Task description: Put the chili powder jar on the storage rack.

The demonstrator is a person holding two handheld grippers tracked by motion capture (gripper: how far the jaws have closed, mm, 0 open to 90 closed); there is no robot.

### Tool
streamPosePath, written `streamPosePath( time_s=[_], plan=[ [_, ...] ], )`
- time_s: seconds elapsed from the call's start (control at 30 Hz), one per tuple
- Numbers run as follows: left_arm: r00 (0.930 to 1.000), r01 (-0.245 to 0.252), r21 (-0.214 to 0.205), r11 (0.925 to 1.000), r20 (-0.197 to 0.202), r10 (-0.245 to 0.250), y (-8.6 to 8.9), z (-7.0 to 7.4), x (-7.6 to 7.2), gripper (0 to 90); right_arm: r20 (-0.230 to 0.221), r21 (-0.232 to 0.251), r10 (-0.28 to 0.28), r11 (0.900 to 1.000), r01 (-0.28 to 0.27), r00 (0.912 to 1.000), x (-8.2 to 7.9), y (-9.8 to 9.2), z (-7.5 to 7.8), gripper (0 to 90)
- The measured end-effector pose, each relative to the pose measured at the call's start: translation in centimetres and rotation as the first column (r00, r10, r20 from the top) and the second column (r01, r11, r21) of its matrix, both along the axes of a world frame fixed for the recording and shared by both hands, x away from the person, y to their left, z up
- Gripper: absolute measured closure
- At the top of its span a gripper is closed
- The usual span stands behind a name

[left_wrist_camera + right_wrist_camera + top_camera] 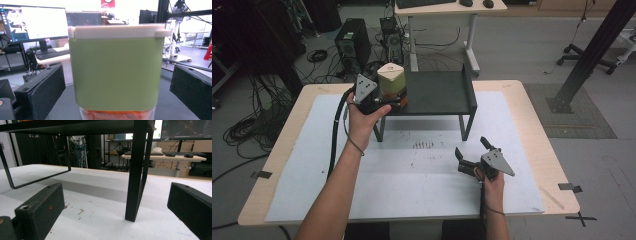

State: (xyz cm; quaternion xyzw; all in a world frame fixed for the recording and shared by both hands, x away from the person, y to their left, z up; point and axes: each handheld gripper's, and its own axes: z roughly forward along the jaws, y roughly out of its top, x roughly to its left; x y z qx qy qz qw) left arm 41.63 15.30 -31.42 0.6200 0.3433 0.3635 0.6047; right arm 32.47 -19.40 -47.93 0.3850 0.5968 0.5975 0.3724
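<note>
Two grippers idling wide around a container on a black shelf

The right gripper (473, 146) is lying near the table's (532, 150) front, jaws gaping and holding nothing. Farther back, the left gripper (112, 85) is standing with jaws apart, flanking without touching the green container (115, 72), which is sitting on the black shelf's (439, 92) left end.

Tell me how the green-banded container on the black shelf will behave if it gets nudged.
The container looks tall for its base, so it may tip. Its smooth green band seems slippery. It stands near the shelf edge and could fall.
</note>
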Motion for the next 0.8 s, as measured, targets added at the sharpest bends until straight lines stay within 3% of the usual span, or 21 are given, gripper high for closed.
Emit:
streamPosePath(
  time_s=[0.47,0.8],
  plan=[
    [0.9996,-0.027,-0.002,0.9996,0.009,0.027,1.5,0.6,-2.1,0.2,0.0,-0.001,0.0,1.0,0.0,1.0,0.0,0.0,0.0,0.9],
    [0.9996,0.01,-0.006,0.9999,0.028,-0.01,2.5,0.9,-4.3,0.2,0.001,-0.001,0.0,1.0,0.0,1.0,0.0,0.0,0.0,0.8]
  ],
)
